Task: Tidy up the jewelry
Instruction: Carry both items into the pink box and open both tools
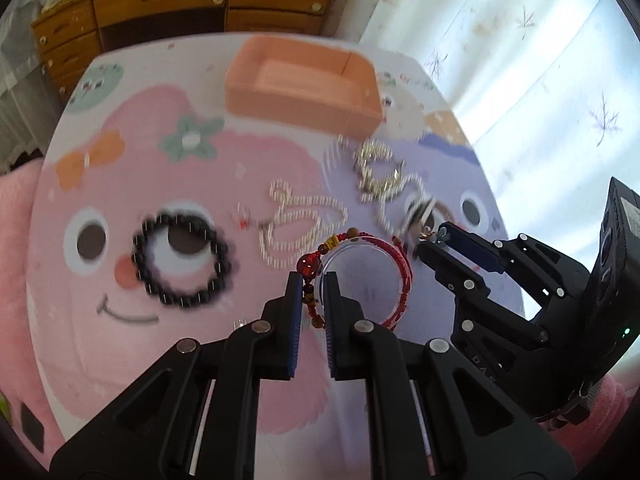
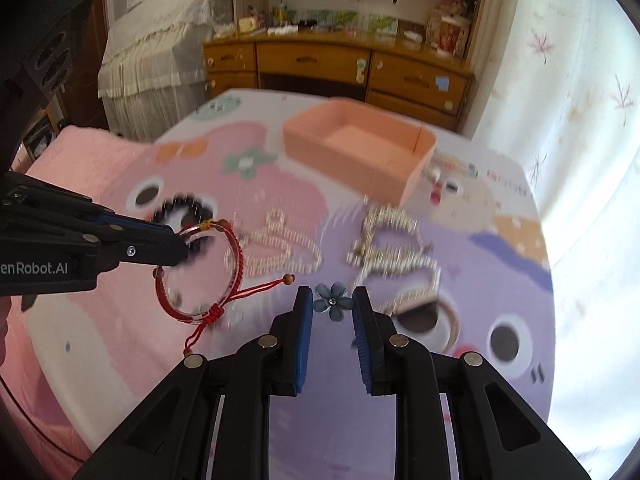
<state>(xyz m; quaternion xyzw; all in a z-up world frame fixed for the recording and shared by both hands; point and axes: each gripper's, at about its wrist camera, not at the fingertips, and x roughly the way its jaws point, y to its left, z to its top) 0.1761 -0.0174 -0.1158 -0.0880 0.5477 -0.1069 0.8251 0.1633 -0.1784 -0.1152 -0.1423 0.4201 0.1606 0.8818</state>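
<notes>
Left wrist view: red bracelet is clamped by the left gripper, hanging at 12 o'clock. Blue flower is pinched between the right gripper pads; orange tray sits at 12 o'clock.

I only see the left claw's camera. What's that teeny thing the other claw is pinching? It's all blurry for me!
Observer: From the right wrist camera, the right claw is shut on a small blue flower with a sparkly dot in its middle.
Operator: Ooh! And the red one I'm holding, does it look okay from over there?
Observer: The red bracelet hangs from the tip of the left claw. Two loose cord tails trail off its knot, and one of them ends in a small brown bead.
</notes>
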